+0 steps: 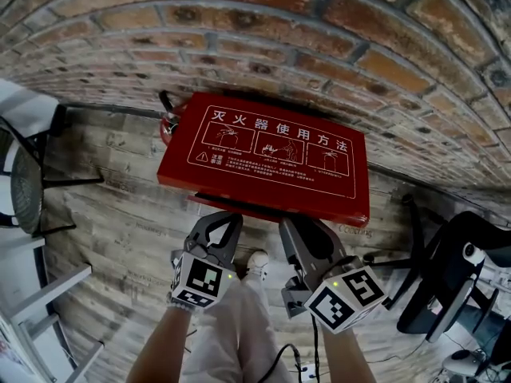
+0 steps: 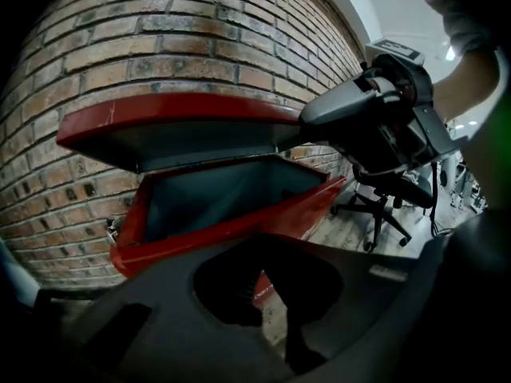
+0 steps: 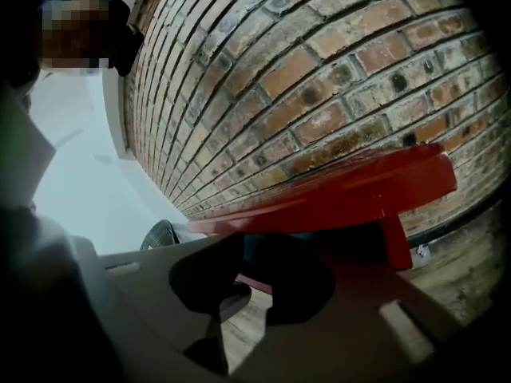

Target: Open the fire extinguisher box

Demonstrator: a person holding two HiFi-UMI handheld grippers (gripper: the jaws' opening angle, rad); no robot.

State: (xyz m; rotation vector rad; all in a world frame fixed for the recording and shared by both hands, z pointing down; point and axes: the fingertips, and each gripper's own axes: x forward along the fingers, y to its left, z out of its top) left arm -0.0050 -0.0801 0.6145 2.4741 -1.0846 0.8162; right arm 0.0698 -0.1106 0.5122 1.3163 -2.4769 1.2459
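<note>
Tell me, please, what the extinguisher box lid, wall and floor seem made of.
The fire extinguisher box lid looks like painted sheet metal: glossy red, thin edges. The wall is bare brick with mortar joints. The floor shows plank grain; wood or laminate.

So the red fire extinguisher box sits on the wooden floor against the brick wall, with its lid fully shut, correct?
Not quite: the lid is raised, not shut. The left gripper view shows the open box beneath it. The wooden floor and brick wall are right.
</note>
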